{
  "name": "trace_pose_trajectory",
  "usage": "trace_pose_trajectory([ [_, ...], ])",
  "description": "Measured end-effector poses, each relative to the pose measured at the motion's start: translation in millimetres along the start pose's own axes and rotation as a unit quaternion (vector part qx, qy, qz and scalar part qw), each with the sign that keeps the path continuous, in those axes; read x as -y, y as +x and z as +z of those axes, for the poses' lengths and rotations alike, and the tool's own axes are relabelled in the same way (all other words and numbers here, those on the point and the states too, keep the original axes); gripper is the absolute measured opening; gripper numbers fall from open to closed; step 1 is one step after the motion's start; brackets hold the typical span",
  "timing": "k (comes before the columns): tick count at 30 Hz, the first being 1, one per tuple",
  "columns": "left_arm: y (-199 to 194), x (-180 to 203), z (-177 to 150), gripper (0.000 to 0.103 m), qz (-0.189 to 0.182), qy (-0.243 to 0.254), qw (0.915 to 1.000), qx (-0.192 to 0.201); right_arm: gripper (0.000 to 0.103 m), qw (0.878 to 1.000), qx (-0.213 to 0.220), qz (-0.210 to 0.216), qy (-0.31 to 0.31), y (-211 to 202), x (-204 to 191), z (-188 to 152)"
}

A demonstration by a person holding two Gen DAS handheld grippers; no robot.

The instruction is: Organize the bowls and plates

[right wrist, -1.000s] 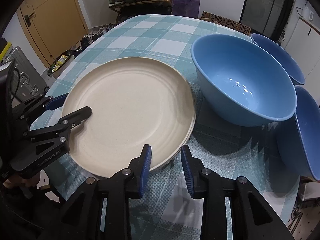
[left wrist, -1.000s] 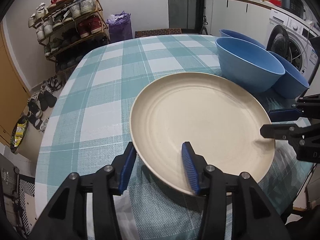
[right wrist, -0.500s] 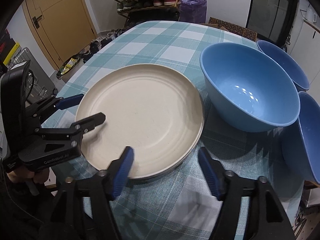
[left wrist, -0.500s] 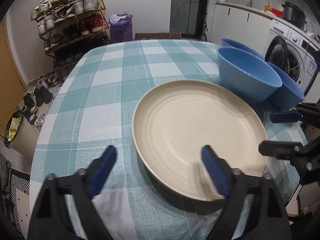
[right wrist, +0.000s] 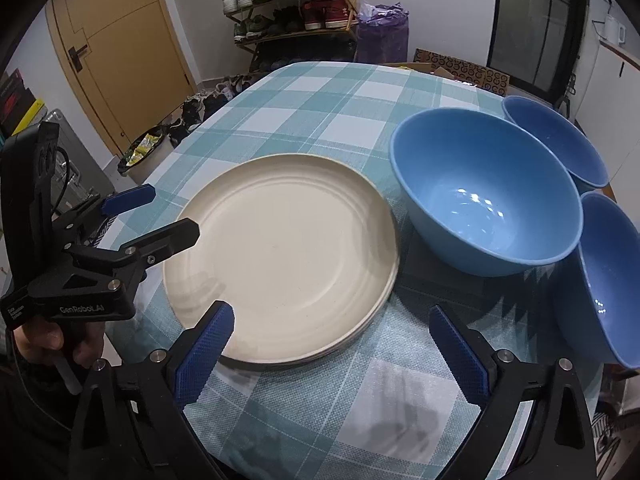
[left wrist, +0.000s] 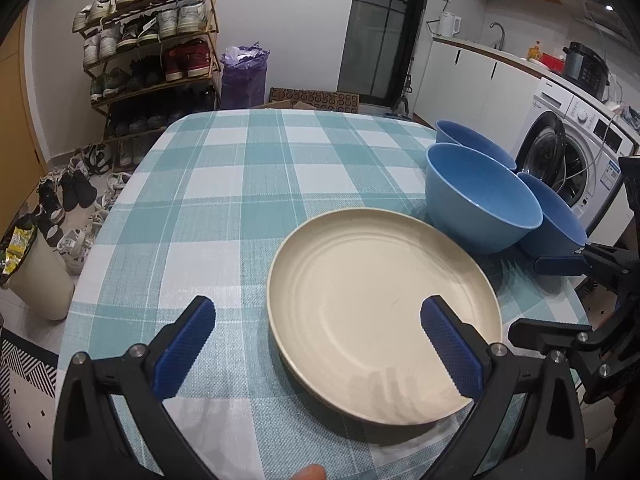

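Note:
A cream plate lies on the teal checked tablecloth, and layered rims under its near edge suggest a stack. Three blue bowls stand side by side to its right: the middle bowl, the far bowl and the near bowl. My left gripper hangs over the plate's left rim, its jaws opening wide, pads off the plate. My right gripper straddles the plate's near rim, its jaws also opening and gripping nothing.
A shoe rack and a purple bag stand beyond the table's far edge. A washing machine is close on the bowls' side. A wooden door and a bin are to the left. A hand holds the left gripper.
Both grippers stood narrow at the plate's rim a second ago and now stand wide apart. The left one has lifted and drawn back a little; the plate stays on the table.

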State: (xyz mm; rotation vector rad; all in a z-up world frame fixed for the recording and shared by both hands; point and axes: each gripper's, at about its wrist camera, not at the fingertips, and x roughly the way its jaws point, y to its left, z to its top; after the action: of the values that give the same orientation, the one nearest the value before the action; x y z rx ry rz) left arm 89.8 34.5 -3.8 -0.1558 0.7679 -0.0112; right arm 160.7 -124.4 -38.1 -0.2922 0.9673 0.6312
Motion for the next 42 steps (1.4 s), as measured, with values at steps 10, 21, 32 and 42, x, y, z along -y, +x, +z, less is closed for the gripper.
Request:
trace_pose_trajectory([
  [10,-14,18,23,0.103,0.002,0.033,0.9990,0.029,0.100,0.999,0.045,0.002,0.009,-39,9,3],
  [21,-17,44,51,0.103,-0.018,0.046,0.9979,0.043,0.100,0.996,0.086,-0.018,0.028,-74,33,4],
  [32,-7,83,77,0.103,-0.041,0.067,0.9961,0.042,0.100,0.992,0.108,-0.027,0.055,-99,71,-2],
  [42,6,116,94,0.103,-0.064,0.094,0.9929,0.036,0.100,0.987,0.129,-0.038,0.088,-116,109,-5],
])
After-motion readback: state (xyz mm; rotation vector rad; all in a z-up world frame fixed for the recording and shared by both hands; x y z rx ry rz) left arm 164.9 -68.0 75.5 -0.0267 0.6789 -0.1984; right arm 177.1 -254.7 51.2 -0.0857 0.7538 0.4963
